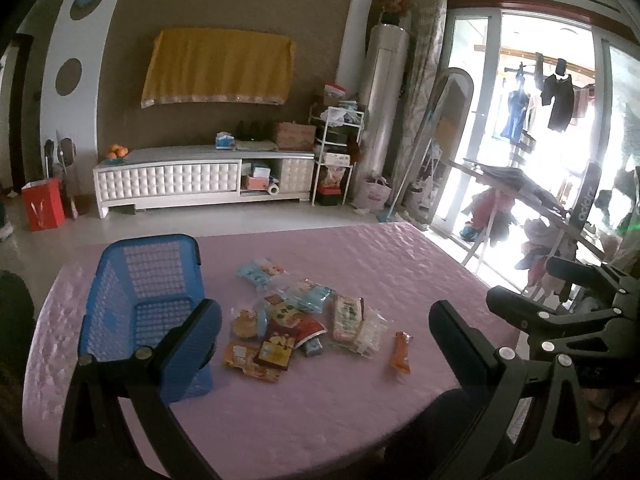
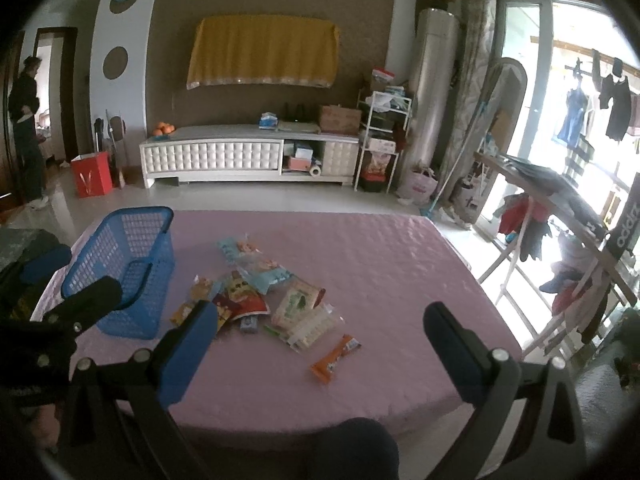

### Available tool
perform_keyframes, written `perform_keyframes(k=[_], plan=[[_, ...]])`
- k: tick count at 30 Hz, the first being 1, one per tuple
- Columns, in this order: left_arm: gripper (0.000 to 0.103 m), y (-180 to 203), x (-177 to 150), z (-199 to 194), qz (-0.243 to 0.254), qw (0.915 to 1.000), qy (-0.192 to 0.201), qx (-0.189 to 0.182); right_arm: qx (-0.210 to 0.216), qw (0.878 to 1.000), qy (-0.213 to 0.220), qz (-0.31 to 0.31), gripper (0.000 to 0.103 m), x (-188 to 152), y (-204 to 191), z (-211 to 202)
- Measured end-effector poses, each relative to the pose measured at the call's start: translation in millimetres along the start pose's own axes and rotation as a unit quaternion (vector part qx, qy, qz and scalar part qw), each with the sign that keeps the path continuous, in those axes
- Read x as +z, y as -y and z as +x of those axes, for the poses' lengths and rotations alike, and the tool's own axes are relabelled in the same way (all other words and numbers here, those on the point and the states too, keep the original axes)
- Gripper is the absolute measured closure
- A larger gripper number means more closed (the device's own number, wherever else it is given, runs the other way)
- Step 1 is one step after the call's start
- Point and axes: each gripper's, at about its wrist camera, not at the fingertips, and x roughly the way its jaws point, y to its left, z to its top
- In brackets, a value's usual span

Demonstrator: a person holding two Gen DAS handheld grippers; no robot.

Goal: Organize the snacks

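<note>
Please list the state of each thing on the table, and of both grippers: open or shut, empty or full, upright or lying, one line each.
Blue basket: upright, empty, left of the pile.
Snack pile: loose packets overlapping on the table, none in the basket.
Orange packet: lying flat, apart from the pile.
Pink tablecloth: spread over the table.
Left gripper: open, holds nothing.
Right gripper: open, holds nothing.
</note>
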Motion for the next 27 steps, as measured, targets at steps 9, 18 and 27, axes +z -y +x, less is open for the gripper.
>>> perform_keyframes(k=[9,18,27], plan=[[0.0,1,-4,9,-0.002,0.9999,-0.006,-0.01,-0.006,1.0,-0.006,0.001,0.0,0,3,3],[0.0,3,-5,13,0.002,0.9999,-0.011,-0.011,-0.01,1.0,-0.01,0.002,0.0,-1,5,6],[0.0,4,-5,13,0.002,0.9999,-0.01,-0.01,-0.007,1.0,-0.01,0.003,0.0,-2,6,8]])
